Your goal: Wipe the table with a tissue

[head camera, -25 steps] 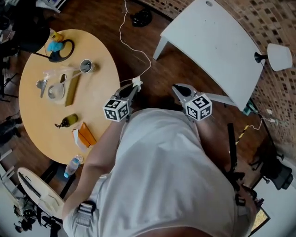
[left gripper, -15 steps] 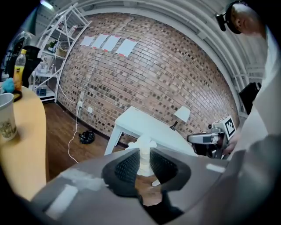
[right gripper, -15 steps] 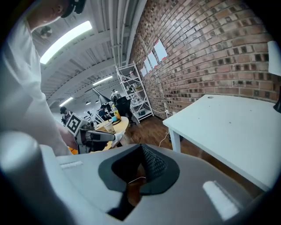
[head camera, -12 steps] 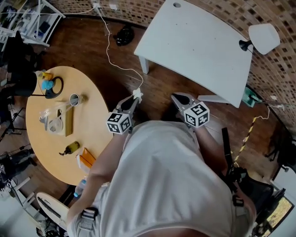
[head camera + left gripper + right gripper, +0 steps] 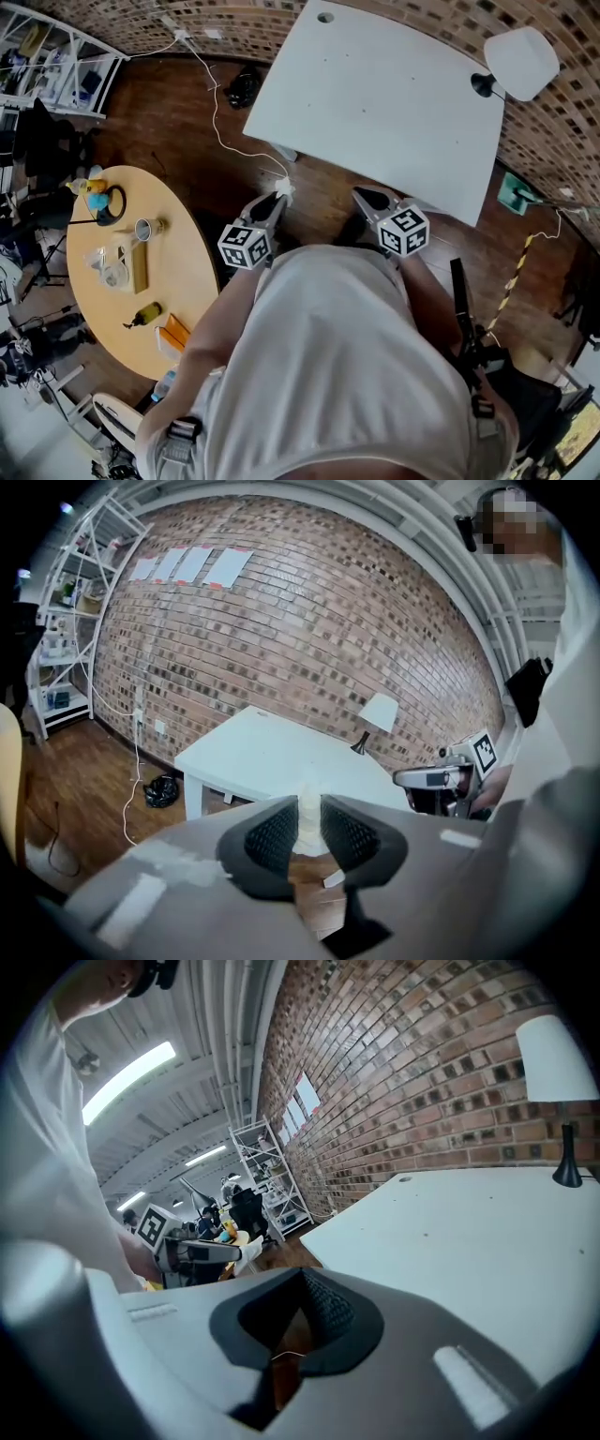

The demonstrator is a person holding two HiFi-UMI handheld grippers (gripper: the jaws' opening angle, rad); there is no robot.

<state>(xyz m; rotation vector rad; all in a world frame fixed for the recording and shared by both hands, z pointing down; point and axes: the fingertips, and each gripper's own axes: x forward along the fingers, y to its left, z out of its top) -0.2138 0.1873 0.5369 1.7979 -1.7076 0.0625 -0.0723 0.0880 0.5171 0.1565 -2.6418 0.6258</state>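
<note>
My left gripper is shut on a small white tissue, which sticks out past its tips. In the left gripper view the tissue stands upright between the dark pads of the left gripper. My right gripper is level with it on the right, jaws closed together with nothing between them. Both point at the white table, whose near edge lies just beyond their tips. The table top is bare apart from a white lamp at its far right corner.
A round wooden table with a bottle, cup and other small things stands behind at the left. A white cable and a black object lie on the wooden floor. A brick wall and a metal shelf bound the far side.
Both grippers have travelled away from the round wooden table toward the white table, which now sits closer and more centred. The tissue has stayed in the left gripper.
</note>
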